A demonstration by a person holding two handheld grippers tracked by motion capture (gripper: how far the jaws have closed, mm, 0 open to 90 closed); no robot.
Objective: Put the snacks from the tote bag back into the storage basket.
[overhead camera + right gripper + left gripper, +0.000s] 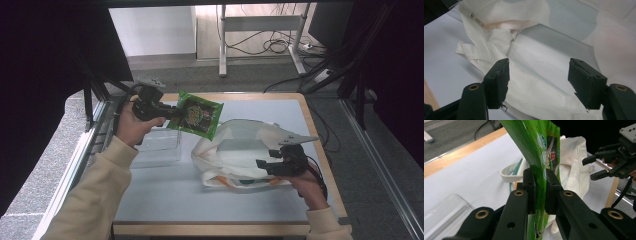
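A green snack packet hangs in the air over the table's far left part, and my left gripper is shut on its edge. In the left gripper view the packet stands upright, pinched between the two black pads of that gripper. A white cloth bag lies crumpled in the middle of the table, its handles toward the front. My right gripper rests at the bag's right front side, open. In the right gripper view, this gripper has its jaws wide apart over the bag's cloth, gripping nothing.
A clear plastic container sits on the grey table top just below the left gripper, left of the bag. The table's wooden rim runs along the far and right edges. Metal frame rails flank both sides; cables lie on the floor beyond.
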